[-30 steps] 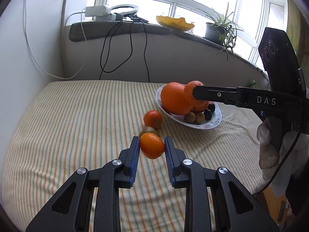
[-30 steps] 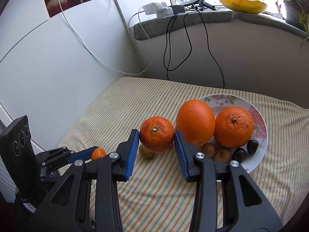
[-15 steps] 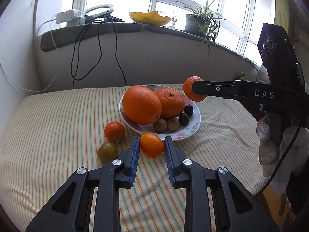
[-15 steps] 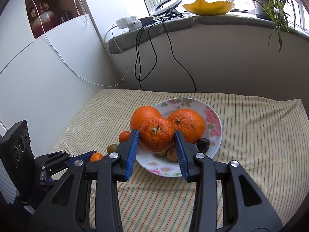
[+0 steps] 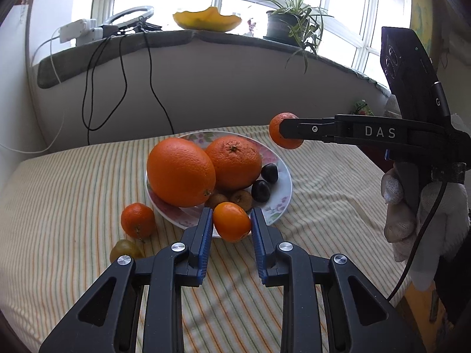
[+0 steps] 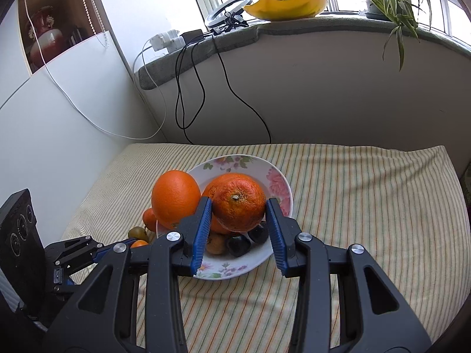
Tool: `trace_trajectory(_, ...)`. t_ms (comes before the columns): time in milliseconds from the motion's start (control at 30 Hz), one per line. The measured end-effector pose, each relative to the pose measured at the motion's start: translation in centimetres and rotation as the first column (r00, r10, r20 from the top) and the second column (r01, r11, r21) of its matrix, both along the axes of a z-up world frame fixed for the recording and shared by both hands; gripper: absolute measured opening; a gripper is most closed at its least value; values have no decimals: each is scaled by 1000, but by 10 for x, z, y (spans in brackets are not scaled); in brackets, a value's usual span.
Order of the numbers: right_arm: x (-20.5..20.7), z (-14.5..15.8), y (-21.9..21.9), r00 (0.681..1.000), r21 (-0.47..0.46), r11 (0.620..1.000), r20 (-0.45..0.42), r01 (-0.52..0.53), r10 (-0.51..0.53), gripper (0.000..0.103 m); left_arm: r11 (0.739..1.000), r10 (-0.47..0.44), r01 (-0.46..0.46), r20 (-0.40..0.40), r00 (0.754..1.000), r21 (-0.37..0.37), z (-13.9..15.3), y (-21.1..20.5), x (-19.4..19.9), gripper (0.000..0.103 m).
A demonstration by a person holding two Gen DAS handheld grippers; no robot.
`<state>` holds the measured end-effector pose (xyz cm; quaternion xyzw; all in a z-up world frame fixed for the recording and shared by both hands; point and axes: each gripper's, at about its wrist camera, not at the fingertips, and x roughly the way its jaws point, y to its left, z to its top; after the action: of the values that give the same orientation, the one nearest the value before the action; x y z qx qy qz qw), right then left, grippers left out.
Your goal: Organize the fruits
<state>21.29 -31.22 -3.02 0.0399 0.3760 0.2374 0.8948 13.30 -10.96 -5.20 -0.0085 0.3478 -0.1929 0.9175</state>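
Note:
My left gripper [image 5: 231, 226] is shut on a small smooth orange fruit [image 5: 231, 225], held above the near rim of the floral plate [image 5: 282, 182]. My right gripper [image 6: 238, 210] is shut on a tangerine [image 6: 239, 206] and holds it in the air over the plate [image 6: 279, 182]; it also shows in the left wrist view [image 5: 284, 131]. The plate holds a large orange [image 5: 181, 173], a second orange [image 5: 234, 161], two dark plums [image 5: 260, 190] and small brown fruits [image 5: 241, 198]. A small tangerine [image 5: 137, 220] and a greenish fruit [image 5: 125, 250] lie on the cloth left of the plate.
The table has a striped cloth [image 5: 59, 206]. A curved wall with black cables [image 5: 123, 88] runs behind it. The sill above holds a power strip [image 5: 78, 28], a yellow bowl [image 5: 207, 20] and a potted plant [image 5: 287, 23]. A white wall [image 6: 59, 117] stands on the left.
Both grippers have swung toward the plate with their fruits. The right gripper's tangerine has gone from beside the plate to above it. The left gripper's fruit has reached the plate's near rim.

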Motion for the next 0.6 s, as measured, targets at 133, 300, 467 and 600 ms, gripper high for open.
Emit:
trace_trajectory(133, 13, -2, -1, 1000, -17, 1000, -2, 6, -6, 39, 1000, -8, 8, -3, 1000, 4, -3, -8, 6, 24)
trace_trajectory(300, 29, -8, -2, 1000, -19, 1000, -14, 11, -11, 39, 1000, -15, 15, -10, 1000, 10, -8, -15, 13, 24)
trace_trajectory(467, 41, -19, -2, 999, -22, 1000, -34, 10, -11, 39, 999, -23, 24, -13, 1000, 23, -12, -22, 18, 24)
trace_trajectory(600, 48, -27, 0, 999, -35, 999, -45, 13, -14, 39, 999, -31, 32, -13, 999, 24, -14, -26, 20, 24)
